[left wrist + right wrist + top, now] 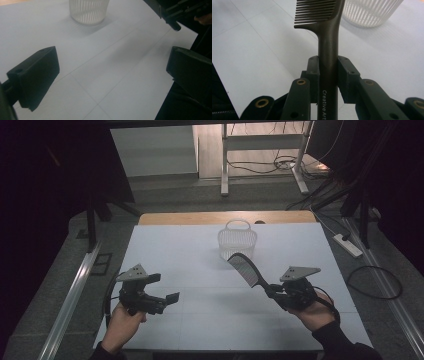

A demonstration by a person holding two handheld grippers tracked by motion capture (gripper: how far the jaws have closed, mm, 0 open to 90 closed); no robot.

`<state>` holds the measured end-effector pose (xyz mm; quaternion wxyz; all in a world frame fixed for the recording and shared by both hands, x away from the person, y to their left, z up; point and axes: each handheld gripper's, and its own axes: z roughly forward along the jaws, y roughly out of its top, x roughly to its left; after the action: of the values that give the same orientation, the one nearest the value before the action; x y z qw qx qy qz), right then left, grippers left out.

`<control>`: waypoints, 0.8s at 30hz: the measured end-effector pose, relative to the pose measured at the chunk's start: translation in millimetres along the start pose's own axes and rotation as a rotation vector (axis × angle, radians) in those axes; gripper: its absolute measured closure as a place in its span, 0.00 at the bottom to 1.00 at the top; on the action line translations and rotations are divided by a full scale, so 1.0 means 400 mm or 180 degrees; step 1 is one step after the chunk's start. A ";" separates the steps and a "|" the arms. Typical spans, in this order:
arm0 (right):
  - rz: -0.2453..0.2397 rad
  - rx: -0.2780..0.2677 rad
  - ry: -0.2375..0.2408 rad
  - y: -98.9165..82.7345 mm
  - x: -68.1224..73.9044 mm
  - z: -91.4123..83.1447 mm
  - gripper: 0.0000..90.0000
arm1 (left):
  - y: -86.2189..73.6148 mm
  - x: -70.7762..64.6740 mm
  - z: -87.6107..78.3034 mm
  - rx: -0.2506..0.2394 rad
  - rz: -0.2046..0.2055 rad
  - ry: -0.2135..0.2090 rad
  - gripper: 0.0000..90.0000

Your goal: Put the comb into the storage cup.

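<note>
Right tongs (270,290) clamped on the round handle of a dark plastic comb (247,269), both pads pressed against the handle's sides in the right gripper view (328,70). Comb lifted clear of the white worktop (200,320), toothed head angled up and away toward a white slatted plastic basket (237,240) with a loop handle. Basket upright near the far edge of the worktop, comb head just in front of it, apart from it. Left tongs (167,290) spread wide with nothing between the pads, held above the left side of the worktop. Bare white surface between the black pads (37,75) in the left gripper view.
</note>
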<state>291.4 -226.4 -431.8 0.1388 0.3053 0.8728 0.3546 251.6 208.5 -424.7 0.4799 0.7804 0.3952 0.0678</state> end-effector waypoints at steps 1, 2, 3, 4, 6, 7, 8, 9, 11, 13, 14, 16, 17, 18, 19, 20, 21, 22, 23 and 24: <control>0.0005 -0.0018 0.0003 0.000 0.001 -0.002 0.81 | 0.004 0.001 0.003 -0.0009 -0.0008 -0.0016 0.00; 0.0010 -0.0030 -0.0001 0.000 0.001 -0.003 0.81 | 0.009 0.003 0.006 -0.0015 -0.0013 -0.0028 0.00; 0.0012 -0.0038 -0.0007 0.000 0.002 -0.004 0.81 | 0.014 0.003 0.009 -0.0021 -0.0019 -0.0045 0.00; 0.0010 -0.0050 -0.0009 0.000 0.003 -0.005 0.81 | 0.018 0.004 0.012 -0.0036 -0.0026 -0.0062 0.00; -0.0006 -0.0072 -0.0011 0.000 0.004 -0.007 0.81 | 0.028 0.004 0.018 -0.0056 -0.0040 -0.0093 0.00; -0.0011 -0.0088 -0.0014 0.001 0.005 -0.007 0.81 | 0.032 0.004 0.022 -0.0055 -0.0039 -0.0115 0.00; -0.0023 -0.0099 -0.0022 0.001 0.005 -0.008 0.81 | 0.036 0.003 0.027 -0.0046 -0.0043 -0.0136 0.00; -0.0023 -0.0110 -0.0021 0.001 0.006 -0.009 0.81 | 0.040 0.001 0.032 -0.0038 -0.0043 -0.0154 0.00; -0.0029 -0.0133 -0.0040 0.002 0.009 -0.011 0.81 | 0.047 -0.002 0.043 -0.0042 -0.0038 -0.0197 0.00; -0.0043 -0.0166 -0.0042 0.002 0.009 -0.013 0.81 | 0.056 -0.006 0.054 -0.0030 -0.0016 -0.0215 0.00; -0.0040 -0.0180 -0.0045 0.002 0.011 -0.014 0.81 | 0.060 -0.008 0.059 -0.0024 -0.0001 -0.0222 0.00; -0.0042 -0.0202 -0.0045 0.003 0.014 -0.015 0.81 | 0.070 -0.012 0.069 -0.0027 0.0026 -0.0245 0.00; -0.0053 -0.0216 -0.0050 0.003 0.015 -0.015 0.81 | 0.076 -0.015 0.075 -0.0042 0.0024 -0.0259 0.00; -0.0062 -0.0231 -0.0052 0.004 0.016 -0.016 0.81 | 0.080 -0.016 0.078 -0.0042 0.0033 -0.0269 0.00; -0.0065 -0.0248 -0.0051 0.004 0.017 -0.016 0.81 | 0.085 -0.017 0.083 -0.0049 0.0039 -0.0282 0.00; -0.0072 -0.0262 -0.0054 0.005 0.018 -0.017 0.81 | 0.090 -0.019 0.088 -0.0049 0.0045 -0.0293 0.00; -0.0072 -0.0277 -0.0058 0.005 0.020 -0.018 0.81 | 0.094 -0.020 0.093 -0.0050 0.0054 -0.0300 0.00; -0.0060 -0.0292 -0.0052 0.006 0.021 -0.019 0.81 | 0.097 -0.020 0.097 -0.0058 0.0057 -0.0306 0.00; -0.0055 -0.0301 -0.0044 0.007 0.021 -0.020 0.81 | 0.100 -0.021 0.102 -0.0080 0.0058 -0.0313 0.00; -0.0050 -0.0305 -0.0043 0.007 0.021 -0.021 0.81 | 0.102 -0.021 0.105 -0.0097 0.0045 -0.0324 0.00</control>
<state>282.2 -223.9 -424.1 0.1619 0.2937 0.8563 0.3928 288.9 164.1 -411.9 0.5107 0.7782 0.3636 0.0374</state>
